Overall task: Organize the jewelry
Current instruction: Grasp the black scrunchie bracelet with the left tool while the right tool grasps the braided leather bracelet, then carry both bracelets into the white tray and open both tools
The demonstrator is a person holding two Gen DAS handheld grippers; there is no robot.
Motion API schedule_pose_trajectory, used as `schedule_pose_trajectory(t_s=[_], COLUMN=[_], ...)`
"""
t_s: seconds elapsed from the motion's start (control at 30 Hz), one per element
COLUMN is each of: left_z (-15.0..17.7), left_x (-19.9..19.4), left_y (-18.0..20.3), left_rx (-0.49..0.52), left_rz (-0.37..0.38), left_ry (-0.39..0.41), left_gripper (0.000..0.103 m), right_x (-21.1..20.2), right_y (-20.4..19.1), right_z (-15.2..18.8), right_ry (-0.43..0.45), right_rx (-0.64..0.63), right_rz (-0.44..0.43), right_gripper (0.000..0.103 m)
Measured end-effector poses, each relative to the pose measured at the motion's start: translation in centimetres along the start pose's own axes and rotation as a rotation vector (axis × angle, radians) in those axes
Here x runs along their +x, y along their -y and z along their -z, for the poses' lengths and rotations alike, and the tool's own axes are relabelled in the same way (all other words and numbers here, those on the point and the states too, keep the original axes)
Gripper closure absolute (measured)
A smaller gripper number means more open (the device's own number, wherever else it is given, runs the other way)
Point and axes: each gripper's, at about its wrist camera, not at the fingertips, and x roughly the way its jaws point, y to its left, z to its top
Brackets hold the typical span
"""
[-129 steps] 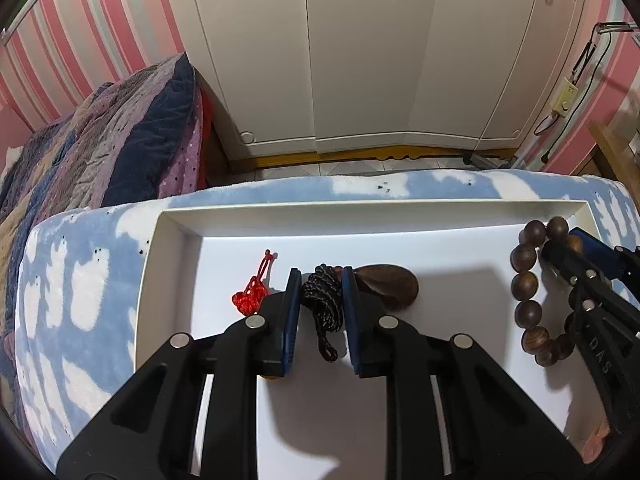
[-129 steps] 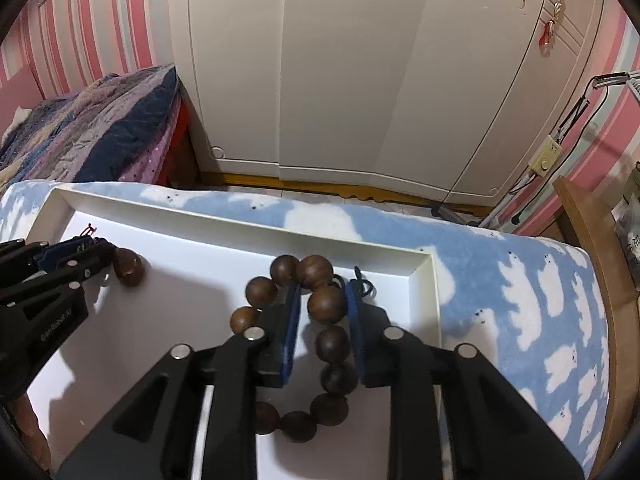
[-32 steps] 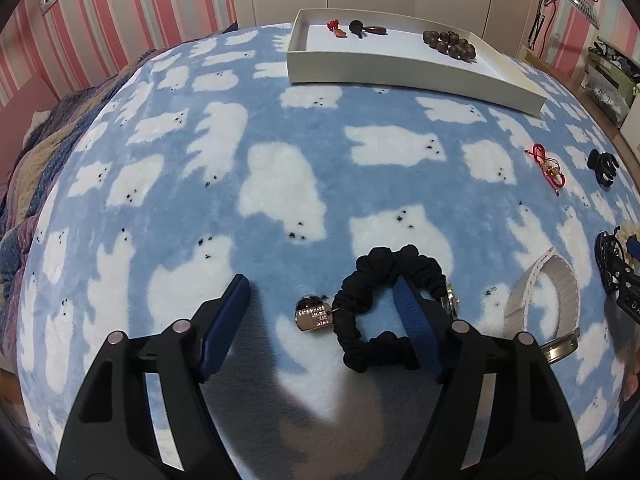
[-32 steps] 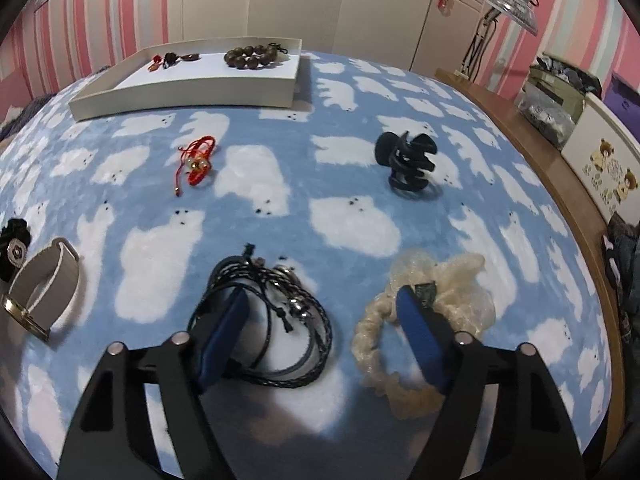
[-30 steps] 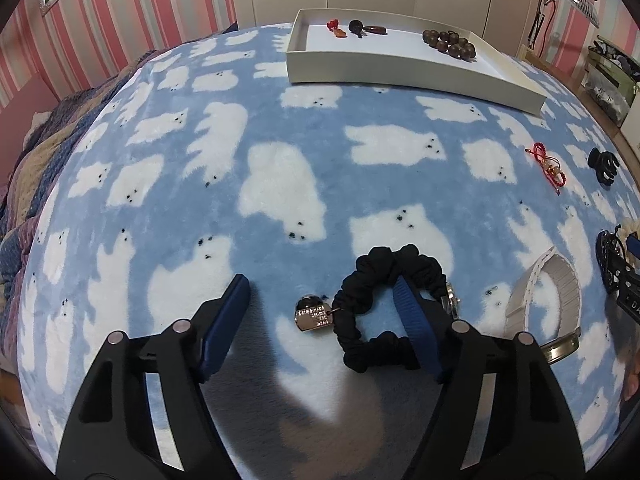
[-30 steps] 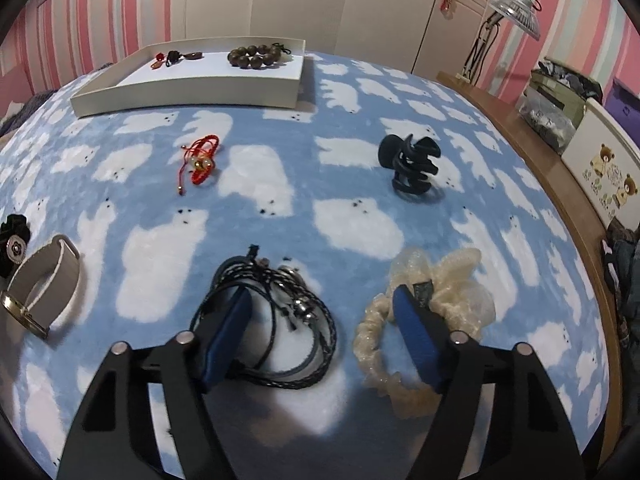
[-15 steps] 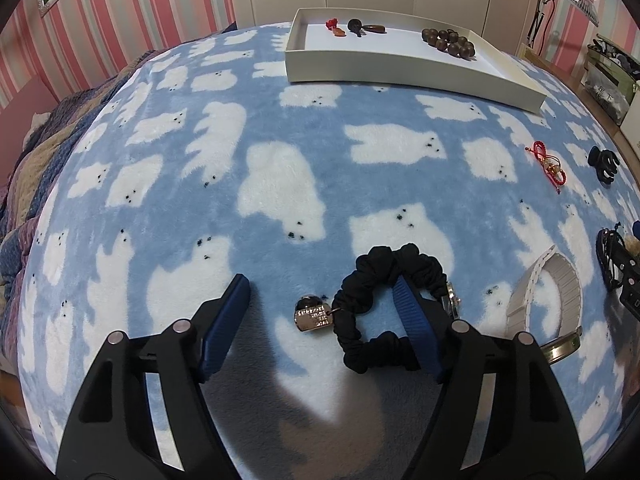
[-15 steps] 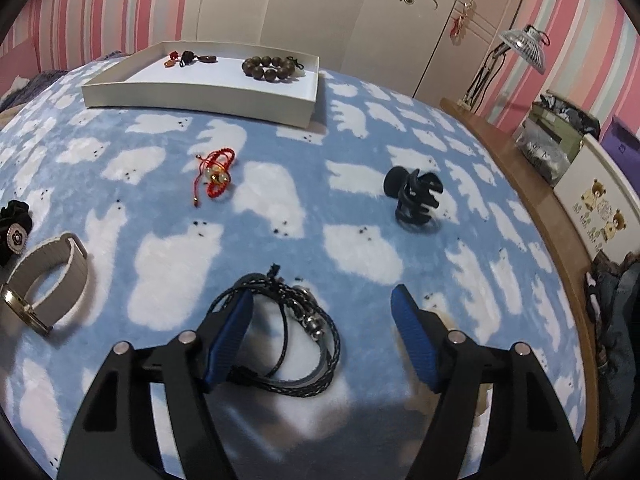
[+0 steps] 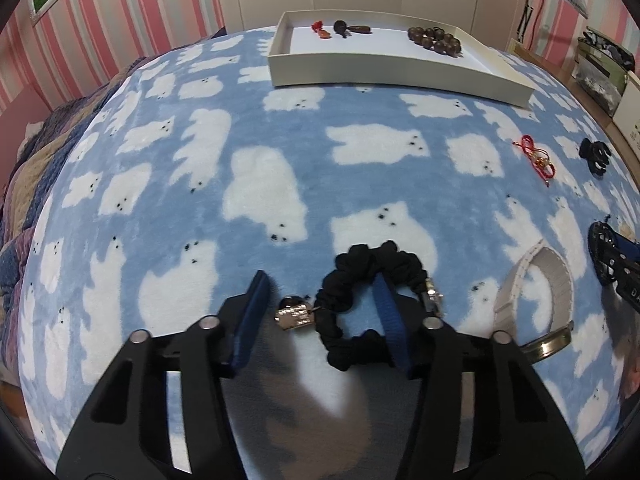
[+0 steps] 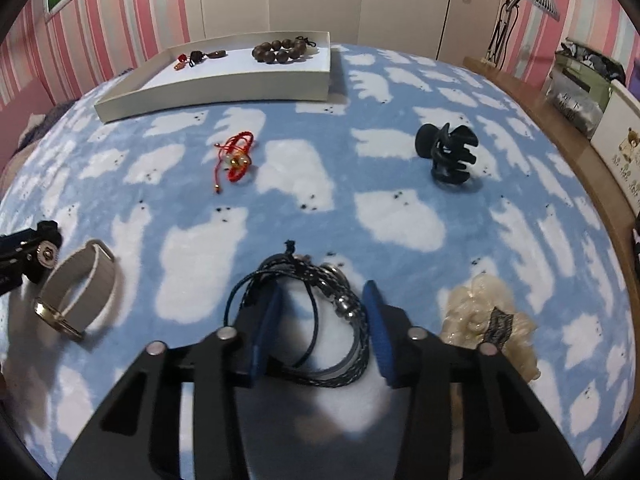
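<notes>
My left gripper (image 9: 320, 278) points down at the bear-print blanket, jaws closing. A silver tag charm (image 9: 294, 315) and the left side of a black scrunchie bracelet (image 9: 360, 256) lie between its pads, untouched; the right finger stands inside the ring. My right gripper (image 10: 323, 288) is closing over a bundle of black braided cords (image 10: 340, 300). Several strands lie between its pads with a gap at the left pad, and one loop reaches past the left finger. The white tray (image 9: 400, 70) far back holds a brown bead bracelet (image 9: 434, 38) and a dark pendant with a red knot (image 9: 344, 28).
On the blanket lie a red cord bracelet (image 10: 236, 158), a black claw clip (image 10: 448, 152), a beige watch strap (image 10: 78, 288) and a cream scrunchie (image 10: 488, 320) just right of my right gripper. A wooden edge (image 10: 560, 128) with boxes runs along the right.
Both grippers' jaws have narrowed. The right gripper has shifted left, so the cream scrunchie now lies outside its right finger. The left gripper has stayed over the black scrunchie.
</notes>
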Motion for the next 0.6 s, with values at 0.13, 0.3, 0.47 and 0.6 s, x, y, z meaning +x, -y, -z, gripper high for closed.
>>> schedule_pose_trajectory(t_s=[0.13, 0.3, 0.47, 0.6], left_z=[-0.1, -0.6, -1.5, -3.1], left_x=[-0.1, 0.0, -0.5, -1.5], left_y=[0.2, 0.2, 0.3, 0.4], left_rx=[0.004, -0.015, -0.014, -0.006], left_rz=[0.004, 0.001, 0.012, 0.012], left_ry=[-0.002, -0.008, 0.024, 0.069], left_gripper=[0.072, 0.082, 0.082, 0.082], right_x=[-0.1, 0.1, -0.1, -0.2], right_y=[0.0, 0.6, 0.4, 0.2], right_z=[0.1, -0.6, -2.1, -3.6], right_ry=[0.004, 0.001, 0.04, 0.066], right_rx=[0.011, 0.044, 0.026, 0.011], right_rz=[-0.028, -0.084, -0.098, -0.105], right_gripper=[0.08, 0.088, 0.089, 0.089])
